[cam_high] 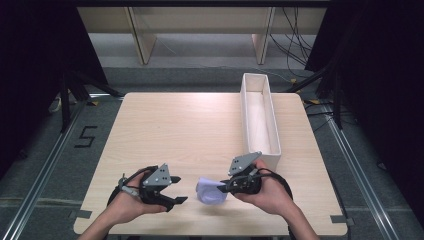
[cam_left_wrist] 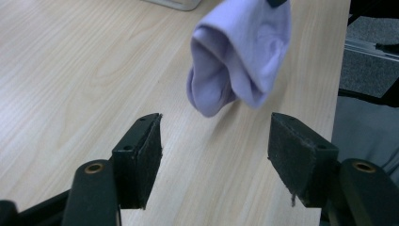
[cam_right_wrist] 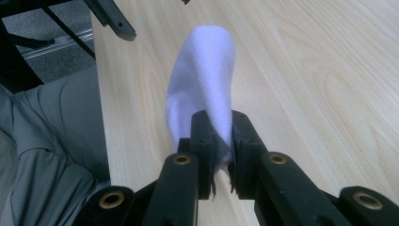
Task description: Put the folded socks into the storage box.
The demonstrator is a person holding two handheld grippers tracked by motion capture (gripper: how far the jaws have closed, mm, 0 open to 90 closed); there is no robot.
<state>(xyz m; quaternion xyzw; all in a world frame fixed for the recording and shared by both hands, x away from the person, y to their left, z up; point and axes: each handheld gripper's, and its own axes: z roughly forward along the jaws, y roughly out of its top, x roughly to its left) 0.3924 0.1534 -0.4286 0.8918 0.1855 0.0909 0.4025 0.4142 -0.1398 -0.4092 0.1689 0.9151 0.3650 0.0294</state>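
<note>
Standing along the right side of the desk (cam_high: 185, 130), a long narrow white box (cam_high: 274, 131) has its open top toward the camera; what shows of its inside, the pale floor and walls, holds nothing visible. Its near end lies just beyond the right hand.

Near the desk's front edge, the right gripper (cam_high: 223, 188) has its jaws pinched tight on one end of a folded lavender cloth (cam_high: 209, 191). In the right gripper view the cloth (cam_right_wrist: 202, 84) rises out from between the two black pads, which press on it from both sides. In the left gripper view the cloth (cam_left_wrist: 240, 52) hangs above the wood with its rounded fold lowest.

The left gripper (cam_high: 176, 189) sits just to the left of the cloth, jaws spread wide with nothing between them, the pads clear of the fabric.
</note>
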